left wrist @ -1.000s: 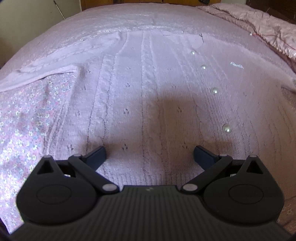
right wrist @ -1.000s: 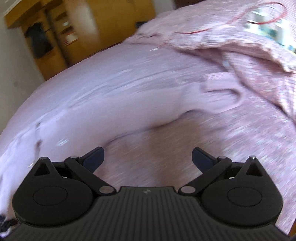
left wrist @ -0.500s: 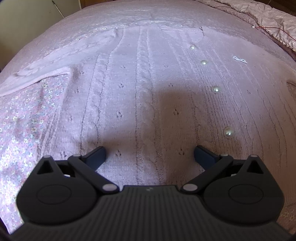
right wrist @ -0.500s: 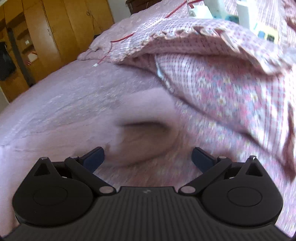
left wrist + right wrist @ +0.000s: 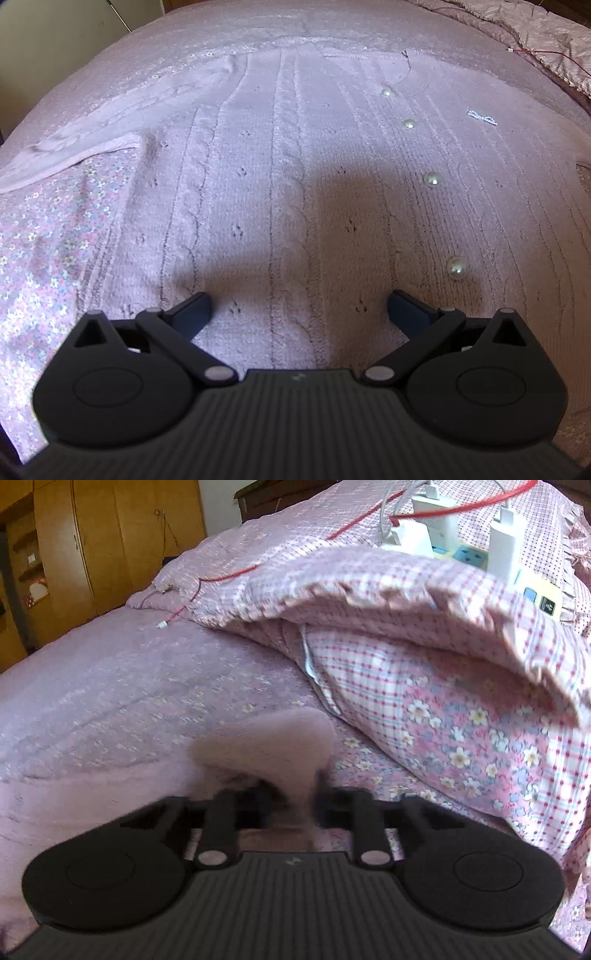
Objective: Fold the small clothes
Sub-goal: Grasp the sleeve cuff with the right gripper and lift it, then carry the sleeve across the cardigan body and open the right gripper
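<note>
A pale pink cable-knit cardigan point(image 5: 295, 177) with pearl buttons point(image 5: 432, 179) lies flat on the bed, one sleeve point(image 5: 110, 129) stretched to the left. My left gripper point(image 5: 299, 306) is open and empty, low over the cardigan's lower part. In the right wrist view my right gripper point(image 5: 295, 805) is shut on the end of the cardigan's other sleeve point(image 5: 266, 738), which sticks up between the jaws.
The bed has a pink floral sheet point(image 5: 44, 236). A folded checked quilt point(image 5: 424, 635) lies to the right, with white chargers and a power strip point(image 5: 509, 550) and a red cable point(image 5: 229, 576) on it. Wooden wardrobes point(image 5: 92, 546) stand beyond the bed.
My right gripper swung right to the sleeve end and closed on it. My left gripper shifted slightly forward over the cardigan and stayed open.
</note>
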Tool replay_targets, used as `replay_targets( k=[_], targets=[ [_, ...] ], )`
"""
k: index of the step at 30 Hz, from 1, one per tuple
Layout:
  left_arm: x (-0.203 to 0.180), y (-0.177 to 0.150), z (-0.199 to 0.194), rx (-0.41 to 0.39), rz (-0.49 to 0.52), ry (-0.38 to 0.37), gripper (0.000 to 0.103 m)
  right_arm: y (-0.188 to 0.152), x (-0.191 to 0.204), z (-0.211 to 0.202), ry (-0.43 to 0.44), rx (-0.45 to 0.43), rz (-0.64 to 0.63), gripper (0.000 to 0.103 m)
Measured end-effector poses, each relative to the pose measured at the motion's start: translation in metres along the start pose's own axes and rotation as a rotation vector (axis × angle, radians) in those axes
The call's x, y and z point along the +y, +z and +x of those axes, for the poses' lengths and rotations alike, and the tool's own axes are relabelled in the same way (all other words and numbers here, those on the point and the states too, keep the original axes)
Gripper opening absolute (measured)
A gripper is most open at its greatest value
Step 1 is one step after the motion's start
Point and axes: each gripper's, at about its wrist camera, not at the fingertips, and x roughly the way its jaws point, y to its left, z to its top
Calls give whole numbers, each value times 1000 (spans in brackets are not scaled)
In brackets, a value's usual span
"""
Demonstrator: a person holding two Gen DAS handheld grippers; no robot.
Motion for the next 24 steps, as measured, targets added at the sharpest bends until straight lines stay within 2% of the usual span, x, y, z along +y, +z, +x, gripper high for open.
replay_targets(
  k=[3, 9, 14, 18, 24],
  targets=[
    [4, 2, -3, 2, -2, -14, 103, 12, 0, -15, 62, -4, 73, 11],
    [18, 3, -14, -25, -60, -65, 103, 25, 21, -57, 172, -28, 119, 10],
    [33, 7, -25, -76, -65, 5, 103, 32, 66, -89, 294, -19, 124, 10],
    [54, 14, -25, -93, -105, 22, 103, 25, 111, -118, 386, -24, 75, 10],
    [83, 25, -32, -139, -164, 29, 103, 20, 173, -158, 467, -40, 52, 9]
  ],
)
